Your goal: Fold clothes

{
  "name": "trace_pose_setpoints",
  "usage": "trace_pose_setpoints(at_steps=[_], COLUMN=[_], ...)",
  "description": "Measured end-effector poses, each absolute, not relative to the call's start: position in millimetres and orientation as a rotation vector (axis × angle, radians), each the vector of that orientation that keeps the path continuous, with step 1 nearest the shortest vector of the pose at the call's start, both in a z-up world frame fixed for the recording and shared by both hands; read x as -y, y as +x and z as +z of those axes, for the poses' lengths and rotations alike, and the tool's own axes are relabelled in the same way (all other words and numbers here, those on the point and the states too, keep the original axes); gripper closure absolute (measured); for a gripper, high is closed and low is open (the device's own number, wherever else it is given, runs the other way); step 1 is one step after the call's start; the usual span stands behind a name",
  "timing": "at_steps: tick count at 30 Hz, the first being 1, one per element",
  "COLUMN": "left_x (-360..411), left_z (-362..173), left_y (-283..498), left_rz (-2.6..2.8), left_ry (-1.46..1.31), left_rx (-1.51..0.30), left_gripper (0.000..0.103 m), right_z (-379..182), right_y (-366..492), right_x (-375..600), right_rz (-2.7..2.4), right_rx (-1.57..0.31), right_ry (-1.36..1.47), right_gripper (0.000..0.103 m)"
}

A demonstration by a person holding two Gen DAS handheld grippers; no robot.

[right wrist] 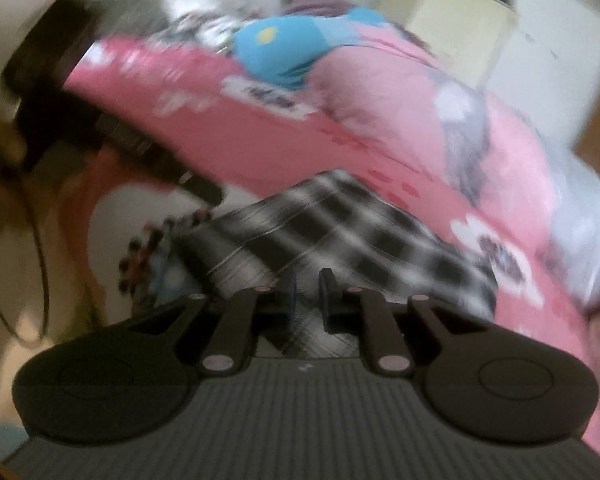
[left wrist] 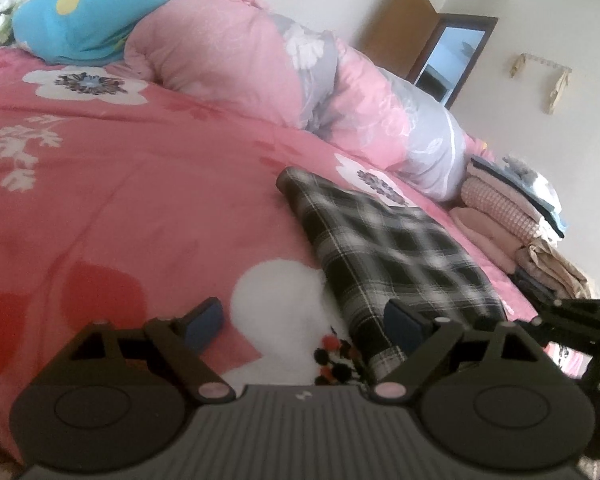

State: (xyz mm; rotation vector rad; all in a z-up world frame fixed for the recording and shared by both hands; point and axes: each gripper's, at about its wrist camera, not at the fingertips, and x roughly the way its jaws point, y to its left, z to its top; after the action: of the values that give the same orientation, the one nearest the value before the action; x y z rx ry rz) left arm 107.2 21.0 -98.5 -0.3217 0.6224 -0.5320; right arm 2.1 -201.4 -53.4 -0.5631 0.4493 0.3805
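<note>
Plaid garment (left wrist: 392, 256) lies folded ahead of the wide-open, empty left gripper (left wrist: 304, 324); blur hides whether the nearly closed right gripper (right wrist: 307, 294) pinches it.

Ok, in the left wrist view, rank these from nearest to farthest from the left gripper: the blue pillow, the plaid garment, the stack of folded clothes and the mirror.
From the left gripper:
1. plaid garment, just ahead, by its right finger.
2. stack of folded clothes, farther right, at the bed's edge.
3. blue pillow, far upper left, at the bed's far end.
4. mirror, against the back wall, upper right.
</note>
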Motion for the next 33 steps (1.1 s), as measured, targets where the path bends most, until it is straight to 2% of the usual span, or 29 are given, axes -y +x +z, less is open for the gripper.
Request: trace_pose_setpoints(at_steps=[7, 13, 21, 28, 33], left_x=[-22, -23, -24, -27, -31], left_z=[-100, -101, -102, -104, -104], left_y=[108, 108, 108, 109, 109], left_rz=[-0.54, -0.543, -0.543, -0.54, -0.541], left_ry=[-0.329, -0.332, -0.342, -0.38, -0.406], left_rx=[-0.617, -0.614, -0.611, -0.606, -0.605], left_gripper=[0.014, 0.014, 0.014, 0.014, 0.014], right_z=[-68, -66, -65, -39, -59], right_y=[1, 7, 13, 15, 20], right_x=[171, 167, 175, 191, 193], right_rz=[0.405, 0.36, 0.368, 0.466, 0.49], right_rx=[-0.404, -0.378, -0.438, -0.451, -0.519], right_ry=[-0.836, -0.868, -0.774, -0.4, -0.282], right_gripper=[0.09, 0.092, 0.092, 0.092, 0.092])
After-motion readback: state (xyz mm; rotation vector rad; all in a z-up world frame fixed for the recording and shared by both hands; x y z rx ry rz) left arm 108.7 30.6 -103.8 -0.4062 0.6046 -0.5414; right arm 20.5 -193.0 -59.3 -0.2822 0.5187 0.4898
